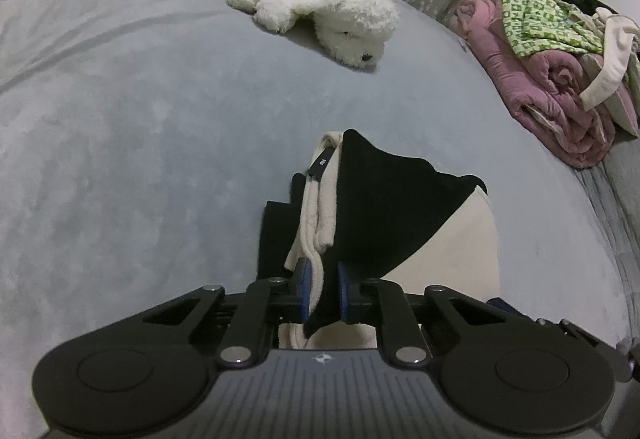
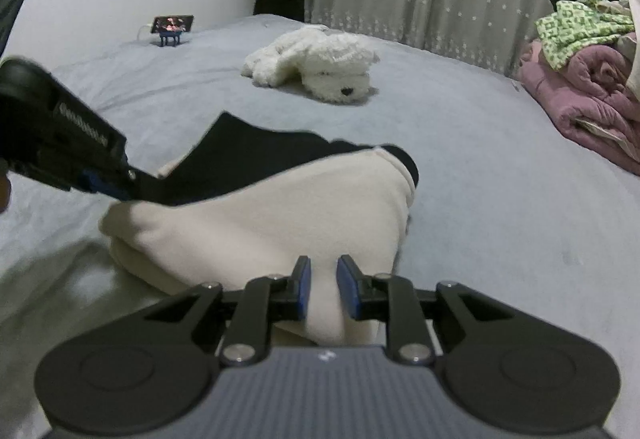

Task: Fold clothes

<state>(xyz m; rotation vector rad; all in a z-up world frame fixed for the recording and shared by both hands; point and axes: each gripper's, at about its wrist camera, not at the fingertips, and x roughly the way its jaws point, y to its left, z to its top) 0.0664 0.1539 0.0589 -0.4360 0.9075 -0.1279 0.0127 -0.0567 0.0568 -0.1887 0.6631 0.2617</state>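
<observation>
Now your left gripper (image 1: 323, 291) and right gripper (image 2: 324, 289) each clamp the garment (image 2: 280, 215), its long axis running away toward the toy (image 2: 316, 65).

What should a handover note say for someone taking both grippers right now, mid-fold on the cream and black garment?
Left gripper: shut on the cream and black garment, at its black edge.
Right gripper: shut on a cream fold at the near edge.
Garment: partly folded and bunched, lifted off the grey bed on the left gripper's side.
Elsewhere: white plush dog behind it, pile of clothes far right.
Done: some layers folded over.
Left: finish the fold, lay it flat, then probably the pile.
</observation>
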